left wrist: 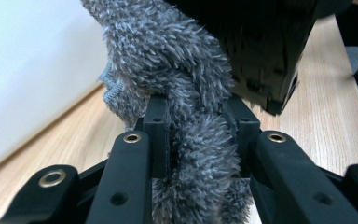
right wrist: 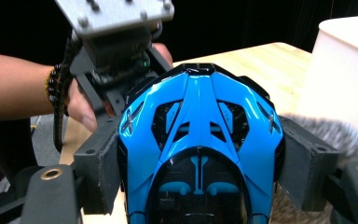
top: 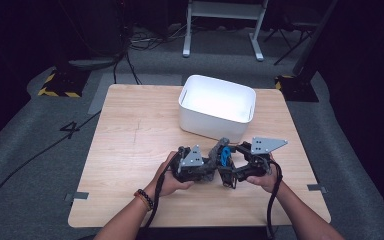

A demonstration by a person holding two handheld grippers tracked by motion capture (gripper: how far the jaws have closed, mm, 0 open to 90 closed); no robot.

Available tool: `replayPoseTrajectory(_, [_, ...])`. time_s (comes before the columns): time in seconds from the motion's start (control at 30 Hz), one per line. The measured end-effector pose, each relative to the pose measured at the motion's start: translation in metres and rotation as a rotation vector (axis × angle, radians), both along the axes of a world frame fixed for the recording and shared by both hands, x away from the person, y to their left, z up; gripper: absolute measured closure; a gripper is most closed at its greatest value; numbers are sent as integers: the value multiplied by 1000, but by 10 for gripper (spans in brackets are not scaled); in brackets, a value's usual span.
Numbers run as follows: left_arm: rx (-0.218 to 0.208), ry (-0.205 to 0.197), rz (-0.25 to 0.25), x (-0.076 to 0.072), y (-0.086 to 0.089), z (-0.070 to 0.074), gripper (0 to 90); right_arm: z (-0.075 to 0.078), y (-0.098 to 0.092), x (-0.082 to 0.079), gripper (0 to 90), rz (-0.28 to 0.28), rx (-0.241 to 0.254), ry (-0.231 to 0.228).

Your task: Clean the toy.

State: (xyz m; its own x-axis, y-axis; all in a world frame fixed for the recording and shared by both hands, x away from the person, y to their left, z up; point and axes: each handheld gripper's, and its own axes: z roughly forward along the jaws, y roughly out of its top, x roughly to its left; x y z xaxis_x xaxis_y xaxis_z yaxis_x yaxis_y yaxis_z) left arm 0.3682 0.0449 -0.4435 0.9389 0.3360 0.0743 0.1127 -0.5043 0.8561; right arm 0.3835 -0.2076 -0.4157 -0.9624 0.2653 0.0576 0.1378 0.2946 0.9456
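Just in front of the white plastic bin (top: 217, 107), the right gripper (right wrist: 200, 154) clamps a glossy blue-and-black toy car (right wrist: 199, 140) while the left gripper (left wrist: 196, 140) pinches a fluffy grey cloth (left wrist: 177, 70) against it: the wiping step. Next, I judge, rub the cloth along the car's body

Bright overhead light on the table (top: 130, 150), dark surroundings, blurred close-ups.
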Motion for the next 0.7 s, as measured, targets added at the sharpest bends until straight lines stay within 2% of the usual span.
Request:
replayPoseTrajectory(0.1, [9,-12,-21,-1,0,2,681,-1,2,0,259,3,-1,0])
replayPoseTrajectory(0.3, [9,2,-80,-5,-7,1,681,-2,2,0,259,10,7,5])
replayPoseTrajectory(0.4, [18,3,-85,-7,-11,0,682,-1,0,0,259,8,13,1])
replayPoseTrajectory(0.57, [48,5,-106,-9,-17,-5,682,1,-3,2,259,-7,37,-1])
replayPoseTrajectory(0.7, [99,2,-128,-13,-25,-11,682,4,-5,2,259,-20,53,-10])
